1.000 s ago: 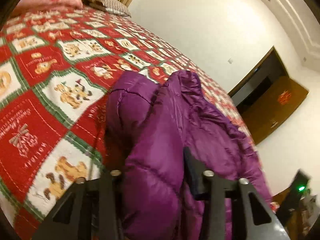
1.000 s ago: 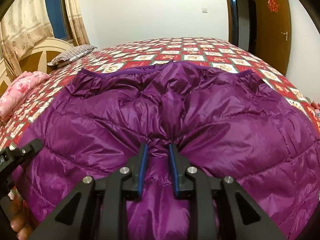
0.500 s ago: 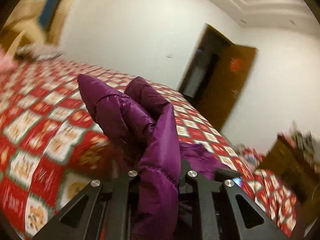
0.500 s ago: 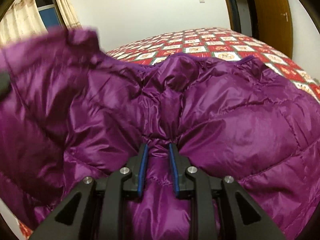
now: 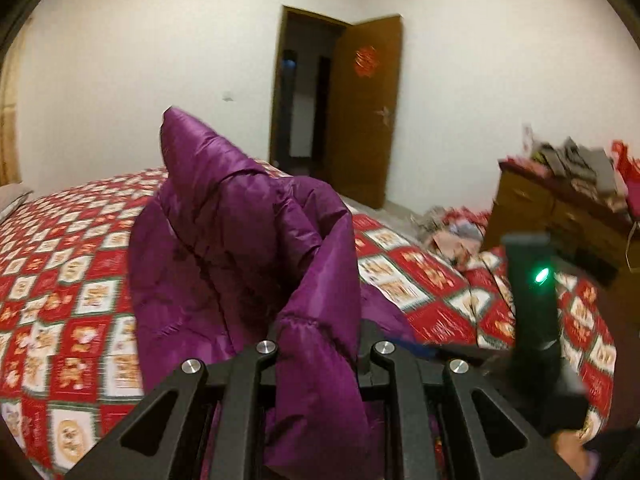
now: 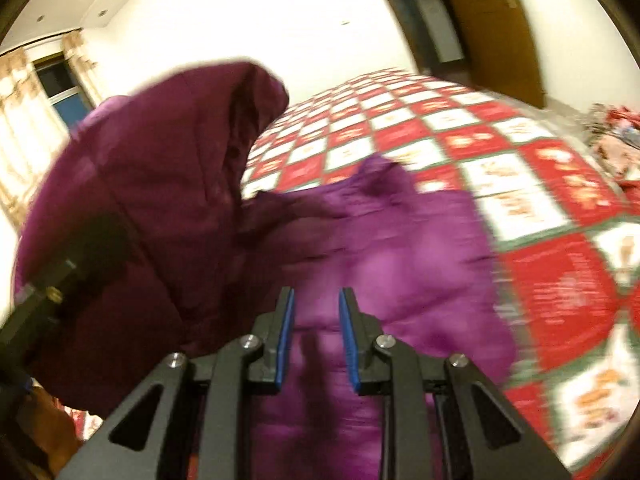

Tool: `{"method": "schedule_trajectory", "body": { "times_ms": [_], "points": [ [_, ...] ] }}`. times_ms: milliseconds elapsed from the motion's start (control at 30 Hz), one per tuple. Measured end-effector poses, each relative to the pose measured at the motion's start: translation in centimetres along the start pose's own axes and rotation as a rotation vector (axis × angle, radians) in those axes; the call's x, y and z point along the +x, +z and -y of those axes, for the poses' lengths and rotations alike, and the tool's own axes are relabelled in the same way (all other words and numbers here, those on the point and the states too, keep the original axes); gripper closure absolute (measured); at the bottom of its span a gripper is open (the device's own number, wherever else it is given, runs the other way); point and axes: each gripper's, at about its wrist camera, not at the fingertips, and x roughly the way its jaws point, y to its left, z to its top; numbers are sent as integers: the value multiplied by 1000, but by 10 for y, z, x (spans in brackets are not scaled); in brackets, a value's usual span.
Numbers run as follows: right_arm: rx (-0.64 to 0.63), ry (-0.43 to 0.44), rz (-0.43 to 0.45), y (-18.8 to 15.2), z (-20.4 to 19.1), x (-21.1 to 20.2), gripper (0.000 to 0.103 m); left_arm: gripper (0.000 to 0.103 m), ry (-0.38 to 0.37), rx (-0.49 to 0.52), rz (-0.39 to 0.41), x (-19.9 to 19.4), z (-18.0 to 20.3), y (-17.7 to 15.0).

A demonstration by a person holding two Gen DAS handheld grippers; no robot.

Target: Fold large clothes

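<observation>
A purple puffer jacket point(image 5: 240, 248) is lifted off the red, white and green patterned bedspread point(image 5: 60, 288). My left gripper point(image 5: 320, 344) is shut on a thick fold of the jacket, and the fabric hides its fingertips. In the right wrist view the jacket point(image 6: 400, 248) partly lies on the bedspread point(image 6: 560, 272) and partly hangs raised at the left. My right gripper point(image 6: 316, 320) has its blue-padded jaws shut on jacket fabric between them. The right gripper's body point(image 5: 532, 300) with a green light shows in the left wrist view.
An open wooden door point(image 5: 364, 108) is at the back. A wooden dresser point(image 5: 560, 216) loaded with clutter stands at the right. Loose items lie on the floor point(image 5: 452, 224) beside the bed. A curtained window point(image 6: 60, 92) is at the left.
Both grippers have lifted and swung the jacket toward the right across the bed. The left-hand part of the jacket has risen high and folded over toward the middle.
</observation>
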Motion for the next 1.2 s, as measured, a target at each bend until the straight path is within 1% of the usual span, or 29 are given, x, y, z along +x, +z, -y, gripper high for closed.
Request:
{"method": "schedule_trajectory", "body": {
  "times_ms": [33, 133, 200, 267, 333, 400, 433, 500, 600, 667, 700, 733, 767, 833, 867, 933, 1000, 1033, 1100, 1167, 1200],
  "points": [
    [17, -24, 6, 0, 13, -6, 75, 87, -11, 8, -18, 8, 5, -2],
    [55, -59, 10, -3, 38, -17, 75, 87, -41, 37, -64, 28, 18, -10],
    [64, -81, 13, -3, 46, -23, 75, 87, -59, 52, -93, 39, 25, -16],
    [73, -109, 12, -3, 55, -27, 75, 87, -78, 56, -138, 54, 30, -26],
    [89, -120, 18, -1, 61, -30, 75, 87, -94, 48, -177, 64, 33, -34],
    [93, -114, 50, 5, 65, -40, 75, 87, -107, 52, -205, 74, 36, -45],
    [87, -84, 75, 12, 63, -46, 75, 87, -108, 60, -206, 75, 38, -47],
    [58, 4, 87, 27, 56, -50, 75, 87, -106, 67, -208, 77, 40, -50],
    [0, 145, 43, 51, 38, -36, 75, 87, -111, 55, -211, 75, 35, -48],
    [-26, 198, -2, 59, 32, -22, 75, 87, -106, 71, -209, 72, 34, -48],
    [-45, 187, -32, 61, 30, -11, 75, 87, -100, 83, -207, 69, 34, -48],
    [-59, 155, -71, 60, 30, 0, 75, 86, -90, 94, -205, 66, 34, -48],
    [-62, 128, -106, 59, 32, 10, 78, 84, -80, 105, -206, 64, 36, -48],
    [-56, 29, -179, 51, 38, 31, 82, 79, -62, 125, -208, 53, 35, -49],
    [-53, 22, -195, 49, 43, 35, 86, 77, -54, 149, -202, 45, 36, -51],
    [-57, 17, -215, 41, 47, 40, 87, 73, -40, 197, -187, 27, 38, -56],
    [-71, 7, -222, 36, 47, 42, 87, 66, -39, 226, -170, 8, 37, -60],
    [-93, -9, -221, 33, 45, 42, 87, 58, -37, 238, -155, -3, 36, -62],
    [-139, -43, -217, 30, 43, 43, 88, 52, -42, 265, -128, -28, 32, -65],
    [-139, -45, -217, 30, 46, 45, 88, 51, -59, 272, -116, -44, 23, -66],
    [-133, -39, -217, 29, 48, 45, 88, 51, -61, 259, -114, -52, 16, -65]
  ]
}}
